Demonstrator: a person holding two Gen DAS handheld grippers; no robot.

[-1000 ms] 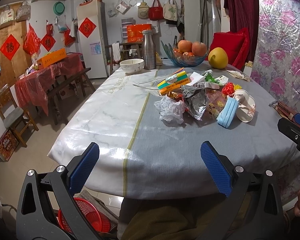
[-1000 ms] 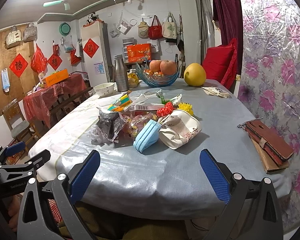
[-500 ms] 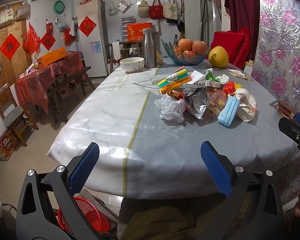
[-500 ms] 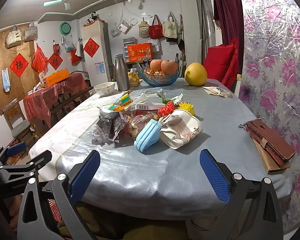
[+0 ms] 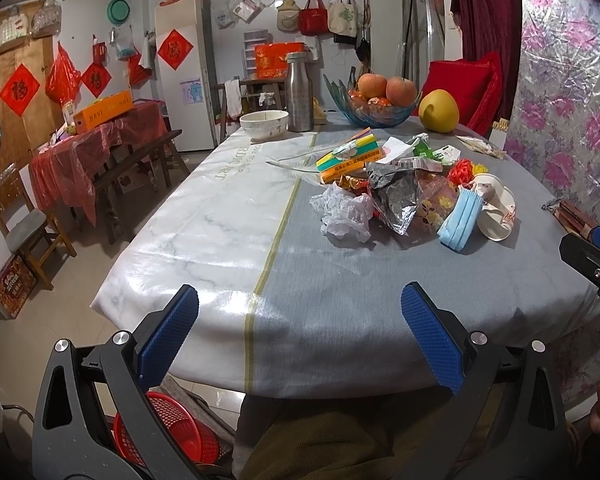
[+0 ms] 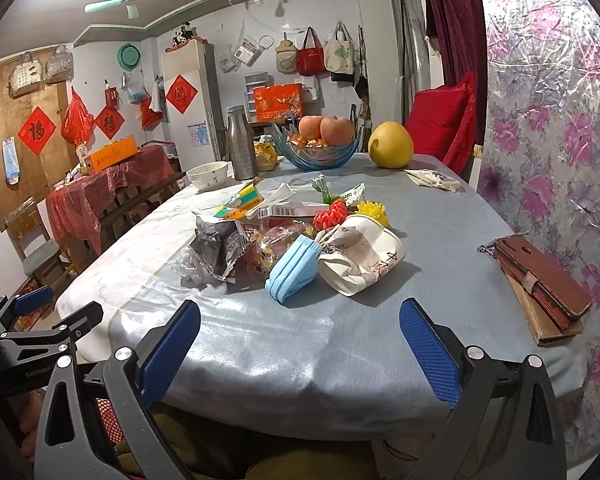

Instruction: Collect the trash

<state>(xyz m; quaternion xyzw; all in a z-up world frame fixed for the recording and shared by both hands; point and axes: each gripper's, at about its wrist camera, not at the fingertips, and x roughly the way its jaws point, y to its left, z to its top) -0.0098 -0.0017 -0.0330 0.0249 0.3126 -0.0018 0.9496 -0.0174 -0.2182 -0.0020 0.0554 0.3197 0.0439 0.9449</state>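
Note:
A heap of trash lies mid-table: a crumpled white tissue (image 5: 346,216), a silver foil wrapper (image 5: 396,196), a blue face mask (image 5: 460,220), a crushed paper cup (image 5: 496,212) and colourful cartons (image 5: 348,158). The right wrist view shows the same mask (image 6: 294,270), cup (image 6: 360,260) and foil wrapper (image 6: 218,244). My left gripper (image 5: 300,332) hangs open at the table's near edge, holding nothing. My right gripper (image 6: 300,344) is open too, just short of the mask and cup. A red basket (image 5: 168,432) sits on the floor under the table edge.
At the far end stand a fruit bowl (image 5: 374,110), a steel flask (image 5: 299,92), a white bowl (image 5: 264,124) and a yellow pomelo (image 5: 438,111). A brown wallet (image 6: 544,276) lies at the table's right edge. A bench and chair (image 5: 24,228) stand to the left.
Both views have crept very slightly; the trash heap has not moved and both grippers stay open.

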